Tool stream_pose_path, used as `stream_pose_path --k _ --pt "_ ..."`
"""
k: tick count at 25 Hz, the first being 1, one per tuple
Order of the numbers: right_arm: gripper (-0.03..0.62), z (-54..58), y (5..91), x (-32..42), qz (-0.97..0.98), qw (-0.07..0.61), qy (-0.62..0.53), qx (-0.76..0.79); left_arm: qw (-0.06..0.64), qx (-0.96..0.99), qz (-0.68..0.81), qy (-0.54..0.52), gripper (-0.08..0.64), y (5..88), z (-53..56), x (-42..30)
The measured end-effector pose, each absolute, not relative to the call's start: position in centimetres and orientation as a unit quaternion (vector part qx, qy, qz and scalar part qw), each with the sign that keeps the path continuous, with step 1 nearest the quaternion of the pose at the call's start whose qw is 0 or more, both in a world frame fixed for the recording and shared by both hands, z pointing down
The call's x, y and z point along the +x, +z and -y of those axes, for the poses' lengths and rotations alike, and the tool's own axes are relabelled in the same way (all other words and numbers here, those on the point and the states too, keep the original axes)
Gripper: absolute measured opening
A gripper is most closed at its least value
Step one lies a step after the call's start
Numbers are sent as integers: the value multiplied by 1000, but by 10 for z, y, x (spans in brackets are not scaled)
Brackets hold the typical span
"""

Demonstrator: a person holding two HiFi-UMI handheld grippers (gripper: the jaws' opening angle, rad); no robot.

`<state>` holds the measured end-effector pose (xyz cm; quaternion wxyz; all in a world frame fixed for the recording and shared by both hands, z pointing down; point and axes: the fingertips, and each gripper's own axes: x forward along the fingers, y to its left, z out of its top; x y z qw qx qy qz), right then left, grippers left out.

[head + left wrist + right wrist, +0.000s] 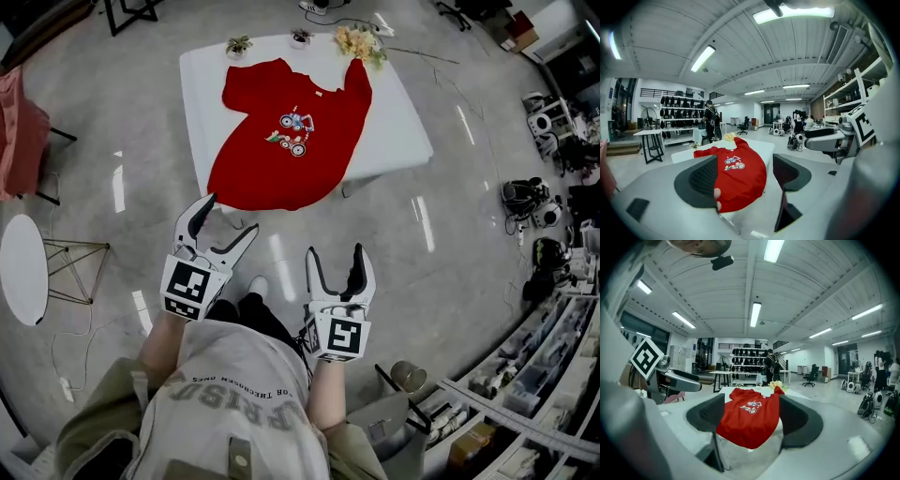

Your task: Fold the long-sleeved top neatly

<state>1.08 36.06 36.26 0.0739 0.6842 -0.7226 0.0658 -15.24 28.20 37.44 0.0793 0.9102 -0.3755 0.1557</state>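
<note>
A red long-sleeved top [286, 141] with a printed picture on its chest lies spread on a white table [403, 122], its hem hanging over the near edge. Both sleeves look folded in on the body. In the gripper views the top [740, 176] [750, 420] sits ahead, beyond the jaws. My left gripper [223, 225] is open and empty, held over the floor just short of the hem. Lower and to its right, my right gripper [336, 262] is open too, with nothing between its fingers, farther from the table.
Small potted plants [239, 45] and a bunch of yellow flowers [356, 39] stand along the table's far edge. A round white side table [21, 267] is at the left. Shelves with clutter [534, 394] run along the lower right. A person stands by racks in the distance [710, 123].
</note>
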Motion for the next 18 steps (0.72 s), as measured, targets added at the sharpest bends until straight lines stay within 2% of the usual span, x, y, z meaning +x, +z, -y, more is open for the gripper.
stream_pose_path --k 10,18 --pt "353 -298 401 45 730 87 112 669 115 881 411 203 350 410 -231 -148" --pt "353 -237 442 63 704 112 151 685 133 879 385 250 350 456 -164 -139"
